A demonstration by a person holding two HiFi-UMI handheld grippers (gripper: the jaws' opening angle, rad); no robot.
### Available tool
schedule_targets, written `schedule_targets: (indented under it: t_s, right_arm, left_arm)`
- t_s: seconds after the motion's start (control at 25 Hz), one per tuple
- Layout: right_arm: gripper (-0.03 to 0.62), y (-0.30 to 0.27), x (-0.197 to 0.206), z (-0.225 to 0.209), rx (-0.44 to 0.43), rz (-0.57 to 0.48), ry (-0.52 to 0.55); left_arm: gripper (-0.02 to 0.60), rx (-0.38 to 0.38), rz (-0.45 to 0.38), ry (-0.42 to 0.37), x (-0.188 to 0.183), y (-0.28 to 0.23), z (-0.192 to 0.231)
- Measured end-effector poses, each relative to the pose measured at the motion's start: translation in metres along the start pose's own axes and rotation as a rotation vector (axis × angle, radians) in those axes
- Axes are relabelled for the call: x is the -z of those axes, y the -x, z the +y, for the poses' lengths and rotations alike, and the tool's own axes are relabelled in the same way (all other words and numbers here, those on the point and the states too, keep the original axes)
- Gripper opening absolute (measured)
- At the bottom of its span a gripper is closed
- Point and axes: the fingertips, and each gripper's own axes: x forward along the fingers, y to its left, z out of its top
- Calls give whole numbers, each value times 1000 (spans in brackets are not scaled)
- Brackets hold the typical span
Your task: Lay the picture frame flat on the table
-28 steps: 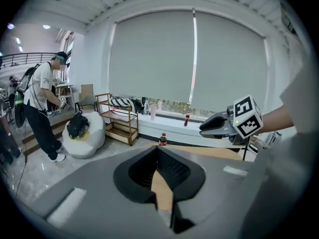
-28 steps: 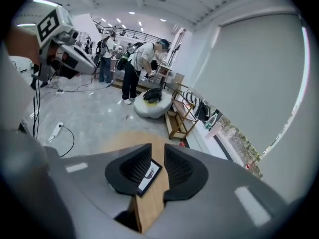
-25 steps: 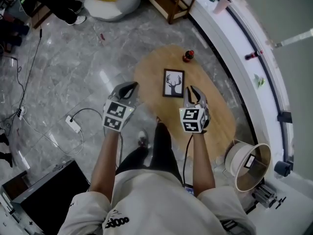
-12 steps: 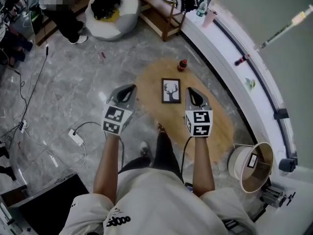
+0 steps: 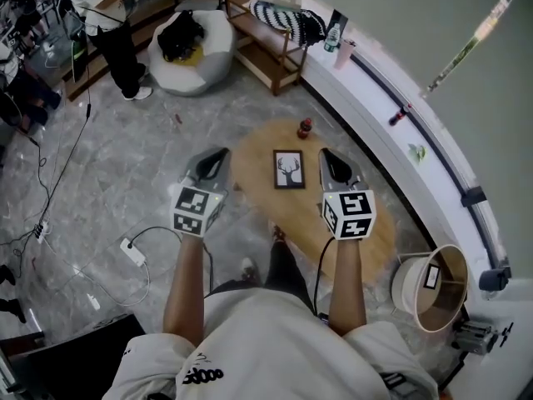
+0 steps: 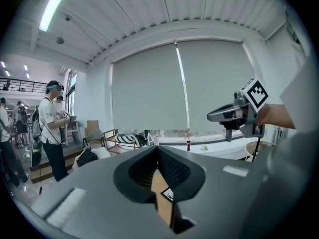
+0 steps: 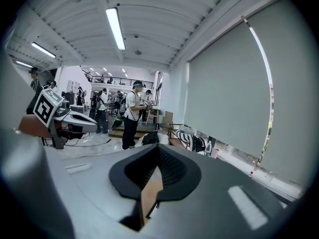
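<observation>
The frame (image 5: 289, 169) is lying flat, deer print facing up, near the middle of the oval wooden table (image 5: 254, 161). A small dark bottle (image 5: 305, 128) with a red cap is standing upright just beyond it, near the table's far edge and apart from the frame.

The person is holding both grippers up, clear of the frame, one on either side of it. The left gripper (image 5: 218, 153) is hanging by the table's left edge, its jaws meeting at the tips and gripping nothing. The right gripper (image 5: 327, 155) is hanging over the table's right part, its jaws likewise pressed together and empty.

Around the table, the grey marble floor (image 5: 125, 157) is carrying a cable and a white plug block (image 5: 133, 251). A white beanbag (image 5: 187, 52) with a black bag (image 5: 179, 33) on it is sitting farther off, beside a wooden chair (image 5: 266, 44). A person (image 5: 112, 32) is standing at the far left. A white ledge (image 5: 400, 152) is curving along the right, with a round basket (image 5: 433, 286) below it.
</observation>
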Motion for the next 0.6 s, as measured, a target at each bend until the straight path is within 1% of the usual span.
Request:
schedule_targets:
  t_s: [0.28,0.6]
  right_arm:
    - [3,37,-40,11,-1,-72,48]
    - [3,65,-77,25,-1,-136,83]
  left_arm:
    - [11,15,-70,-65,-44,25,-13]
    - [11,35,-126,-129,-80,43,-19]
